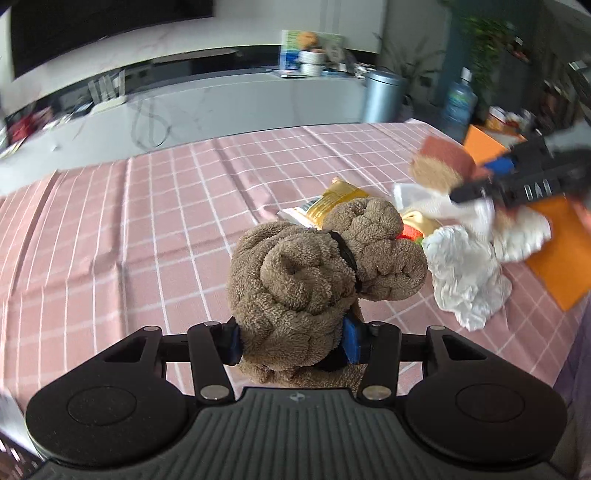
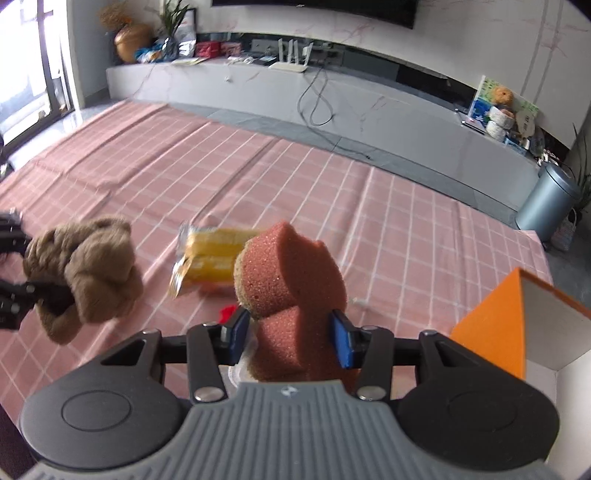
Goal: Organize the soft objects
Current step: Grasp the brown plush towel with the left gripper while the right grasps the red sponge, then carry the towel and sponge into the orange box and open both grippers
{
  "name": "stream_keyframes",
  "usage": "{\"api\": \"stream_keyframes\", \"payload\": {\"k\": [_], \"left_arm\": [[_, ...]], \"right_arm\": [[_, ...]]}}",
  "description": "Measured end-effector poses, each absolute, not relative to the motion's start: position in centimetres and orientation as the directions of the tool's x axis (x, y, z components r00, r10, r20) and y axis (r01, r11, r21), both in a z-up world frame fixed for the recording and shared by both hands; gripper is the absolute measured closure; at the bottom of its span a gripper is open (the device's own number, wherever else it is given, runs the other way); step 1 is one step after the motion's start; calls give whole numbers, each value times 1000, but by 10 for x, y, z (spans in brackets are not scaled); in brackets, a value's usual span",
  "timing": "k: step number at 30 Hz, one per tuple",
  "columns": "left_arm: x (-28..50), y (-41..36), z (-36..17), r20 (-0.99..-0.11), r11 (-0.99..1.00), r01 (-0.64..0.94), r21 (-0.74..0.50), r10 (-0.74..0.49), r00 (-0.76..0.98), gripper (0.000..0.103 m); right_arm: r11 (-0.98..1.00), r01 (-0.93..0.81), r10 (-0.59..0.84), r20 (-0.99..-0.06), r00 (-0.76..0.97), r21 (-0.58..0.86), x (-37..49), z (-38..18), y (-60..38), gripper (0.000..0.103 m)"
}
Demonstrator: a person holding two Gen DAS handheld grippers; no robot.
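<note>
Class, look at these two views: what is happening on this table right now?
A person works with a two-finger tool in each hand. The left tool is shut on a rolled brown towel, lifted over the pink checked tablecloth. The right tool is shut on a reddish sponge, near an orange box. A yellow snack packet and a white cloth lie on the table.

Pale marble wall; long grey console; bright window left.
</note>
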State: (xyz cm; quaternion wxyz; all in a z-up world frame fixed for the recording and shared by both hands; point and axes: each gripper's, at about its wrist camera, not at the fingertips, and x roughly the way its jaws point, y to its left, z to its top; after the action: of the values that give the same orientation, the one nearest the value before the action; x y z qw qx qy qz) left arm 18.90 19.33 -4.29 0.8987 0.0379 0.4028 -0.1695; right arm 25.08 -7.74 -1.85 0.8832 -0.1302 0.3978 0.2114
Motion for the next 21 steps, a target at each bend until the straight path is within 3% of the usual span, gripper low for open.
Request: {"api": "stream_keyframes", "payload": {"k": [4, 11, 19, 21], "left_arm": [[183, 191, -55, -736, 957, 229, -175, -282, 615, 46], [172, 184, -60, -719, 962, 135, -237, -267, 642, 46], [167, 166, -54, -699, 961, 89, -262, -253, 669, 46], [167, 162, -54, -699, 960, 86, -266, -253, 669, 46]], "right_arm": [[866, -498, 281, -780, 560, -45, 244, -36, -74, 49], [887, -460, 333, -747, 575, 41, 245, -24, -95, 16], [875, -478, 364, -757, 543, 78, 244, -32, -94, 17], [873, -487, 345, -759, 553, 42, 238, -35, -90, 27]]}}
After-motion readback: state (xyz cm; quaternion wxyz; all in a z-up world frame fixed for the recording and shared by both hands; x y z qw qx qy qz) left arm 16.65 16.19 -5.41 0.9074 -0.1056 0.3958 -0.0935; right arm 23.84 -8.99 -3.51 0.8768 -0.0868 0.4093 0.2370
